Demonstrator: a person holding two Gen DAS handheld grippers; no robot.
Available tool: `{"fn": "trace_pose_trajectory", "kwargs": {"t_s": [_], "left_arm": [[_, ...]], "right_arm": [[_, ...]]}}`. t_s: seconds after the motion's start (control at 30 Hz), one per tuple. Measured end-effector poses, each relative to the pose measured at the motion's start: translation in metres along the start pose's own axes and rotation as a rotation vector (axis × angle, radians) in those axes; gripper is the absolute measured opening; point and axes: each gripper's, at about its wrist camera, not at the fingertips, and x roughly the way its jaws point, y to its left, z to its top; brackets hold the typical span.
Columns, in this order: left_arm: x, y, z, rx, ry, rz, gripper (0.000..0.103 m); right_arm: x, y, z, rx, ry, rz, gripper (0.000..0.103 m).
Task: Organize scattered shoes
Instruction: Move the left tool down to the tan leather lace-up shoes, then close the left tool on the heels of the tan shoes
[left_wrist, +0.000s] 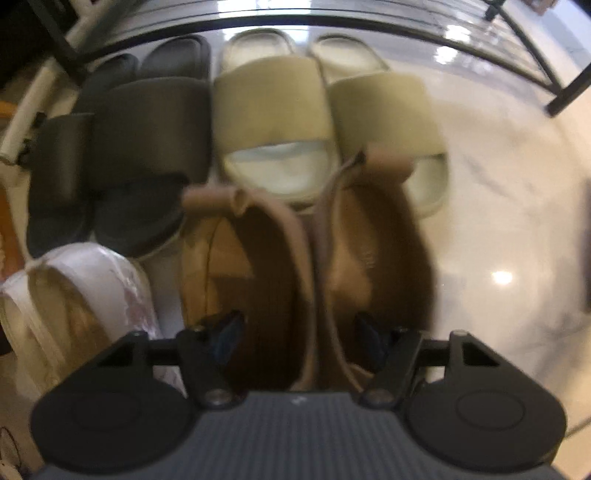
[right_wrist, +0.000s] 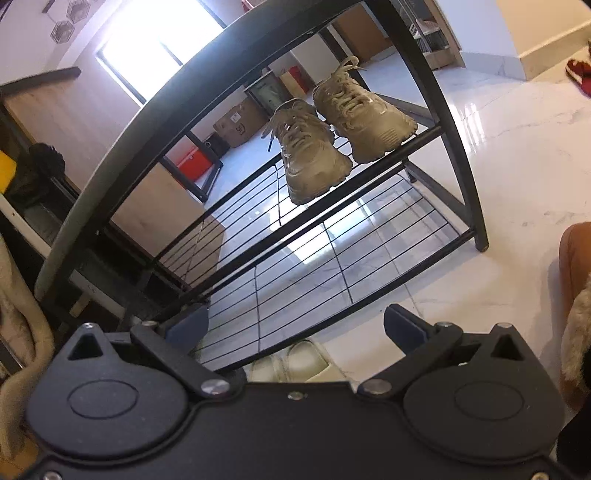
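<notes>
Your left gripper (left_wrist: 301, 332) points steeply down at the floor (left_wrist: 509, 221). Its jaws straddle the touching inner collars of a pair of brown boots (left_wrist: 280, 266), one finger down inside each boot opening. The view is blurred, so you cannot tell whether the pads press the collars.

Ahead of the boots, toward the shoe rack (left_wrist: 517, 66), a pair of beige slides (left_wrist: 273, 107) lies side by side on the floor. A pair of dark grey slides (left_wrist: 147, 129) sits just left of them. A white slipper (left_wrist: 85, 288) lies near the left finger.

Your right gripper (right_wrist: 295, 325) tilts gently downward, facing the rack's wire shelves (right_wrist: 332, 258). Its jaws are spread wide with nothing between them. A pair of beige sneakers (right_wrist: 332, 136) stands on the upper wire shelf, toes toward you. A fur-trimmed brown boot (right_wrist: 576, 295) shows at the right edge.
</notes>
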Motion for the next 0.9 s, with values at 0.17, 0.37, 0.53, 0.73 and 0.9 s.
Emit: {"fn": "trace_pose_trajectory", "kwargs": {"t_s": [0.17, 0.37, 0.53, 0.73, 0.9], "left_arm": [[-0.003, 0.000, -0.005, -0.006, -0.048, 0.003, 0.071], [0.003, 0.000, -0.007, -0.007, -0.092, -0.021, 0.080], [-0.017, -0.005, -0.008, 0.013, -0.192, -0.056, 0.006], [-0.028, -0.009, -0.016, 0.045, -0.235, -0.123, 0.005], [-0.019, -0.006, -0.014, 0.044, -0.279, -0.122, 0.006]], "right_arm": [[-0.002, -0.004, 0.001, 0.010, 0.003, 0.003, 0.103], [0.002, -0.009, 0.002, 0.031, 0.015, -0.004, 0.103], [0.003, -0.009, 0.000, 0.023, 0.019, -0.018, 0.103], [-0.005, 0.000, -0.001, -0.048, -0.041, -0.010, 0.103], [-0.011, 0.003, -0.002, -0.068, -0.057, 0.003, 0.103]]}}
